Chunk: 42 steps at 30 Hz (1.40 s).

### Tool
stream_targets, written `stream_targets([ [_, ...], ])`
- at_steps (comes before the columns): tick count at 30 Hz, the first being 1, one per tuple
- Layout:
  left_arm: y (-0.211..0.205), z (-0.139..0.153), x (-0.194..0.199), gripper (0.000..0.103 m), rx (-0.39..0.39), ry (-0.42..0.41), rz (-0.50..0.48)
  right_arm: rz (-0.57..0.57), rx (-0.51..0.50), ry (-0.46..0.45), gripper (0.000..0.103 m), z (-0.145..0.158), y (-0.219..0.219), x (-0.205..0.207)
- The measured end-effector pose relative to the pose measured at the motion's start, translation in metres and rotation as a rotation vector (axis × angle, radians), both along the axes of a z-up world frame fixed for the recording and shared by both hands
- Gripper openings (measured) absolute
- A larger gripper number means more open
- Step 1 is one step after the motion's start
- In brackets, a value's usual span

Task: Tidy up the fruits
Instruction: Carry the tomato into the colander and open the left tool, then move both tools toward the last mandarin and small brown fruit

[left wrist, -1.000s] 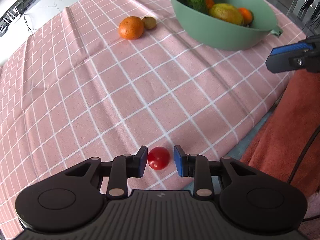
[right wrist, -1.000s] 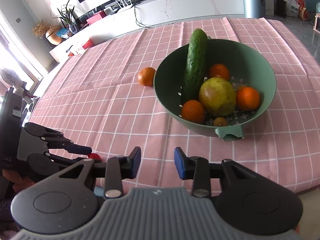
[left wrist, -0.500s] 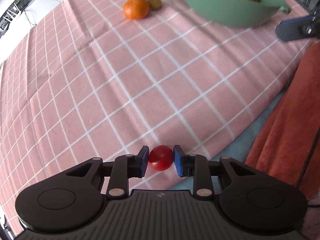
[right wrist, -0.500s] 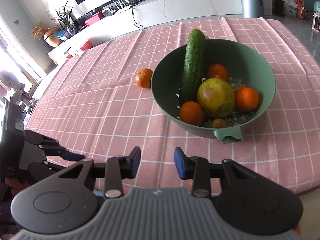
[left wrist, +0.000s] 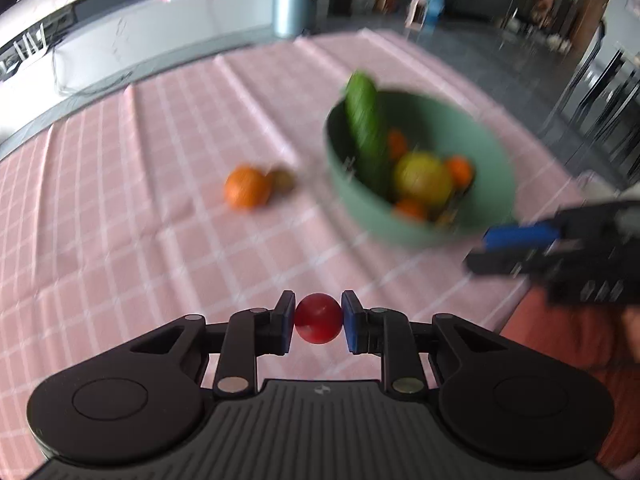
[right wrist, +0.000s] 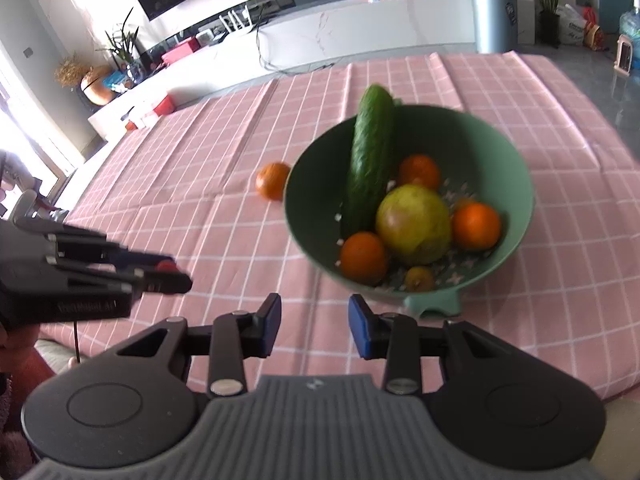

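Observation:
A red cherry tomato (left wrist: 319,318) is pinched between the blue pads of my left gripper (left wrist: 319,324), which is shut on it and holds it above the pink checked cloth (left wrist: 140,240). In the right wrist view the left gripper (right wrist: 170,276) hovers at the left with the tomato (right wrist: 167,266) at its tip. The green bowl (right wrist: 516,160) holds a cucumber (right wrist: 370,160), a yellow-green fruit (right wrist: 414,230) and several oranges. An orange (left wrist: 246,192) and a small brown fruit (left wrist: 282,180) lie on the cloth left of the bowl. My right gripper (right wrist: 314,320) is open and holds nothing, in front of the bowl.
The table's front edge runs just below both grippers. An orange-red cloth (left wrist: 560,332) hangs at the lower right of the left wrist view. A white counter (right wrist: 360,36) and a grey bin (right wrist: 494,18) stand beyond the far edge.
My left gripper closed on the tomato, lifted it off the cloth and tipped up toward the bowl. The right gripper barely moved.

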<state>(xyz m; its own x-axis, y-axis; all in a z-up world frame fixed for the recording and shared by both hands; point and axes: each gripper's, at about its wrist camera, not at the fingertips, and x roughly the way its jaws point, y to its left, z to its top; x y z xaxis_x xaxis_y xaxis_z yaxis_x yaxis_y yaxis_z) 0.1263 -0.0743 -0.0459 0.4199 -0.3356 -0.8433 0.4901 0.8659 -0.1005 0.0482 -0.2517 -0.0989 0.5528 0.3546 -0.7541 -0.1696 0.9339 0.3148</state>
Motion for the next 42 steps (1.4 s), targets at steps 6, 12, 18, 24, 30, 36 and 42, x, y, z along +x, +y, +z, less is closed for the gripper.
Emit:
stream_targets([
  [6, -0.047, 0.009, 0.030, 0.027, -0.086, -0.040, -0.062, -0.051, -0.041, -0.035, 0.034, 0.007, -0.011, 0.012],
  [12, -0.074, -0.004, 0.049, 0.027, -0.080, -0.057, -0.095, -0.103, -0.077, -0.026, 0.034, -0.001, -0.017, 0.023],
  [18, -0.082, -0.020, 0.062, 0.027, -0.050, -0.015, -0.110, -0.126, -0.096, -0.018, 0.034, -0.008, -0.021, 0.031],
  [24, -0.080, -0.030, 0.065, 0.028, -0.033, 0.014, -0.110, -0.127, -0.097, -0.009, 0.034, -0.013, -0.020, 0.034],
  [30, -0.071, -0.022, 0.061, 0.044, -0.078, -0.006, -0.116, -0.123, -0.106, -0.011, 0.034, -0.012, -0.016, 0.034],
  [36, -0.050, 0.007, 0.051, 0.047, -0.123, -0.093, -0.107, -0.113, -0.100, -0.059, 0.034, -0.004, -0.010, 0.034],
  [42, -0.015, 0.027, 0.049, 0.048, -0.076, -0.197, -0.087, -0.033, -0.089, -0.136, 0.034, 0.007, 0.010, 0.042],
])
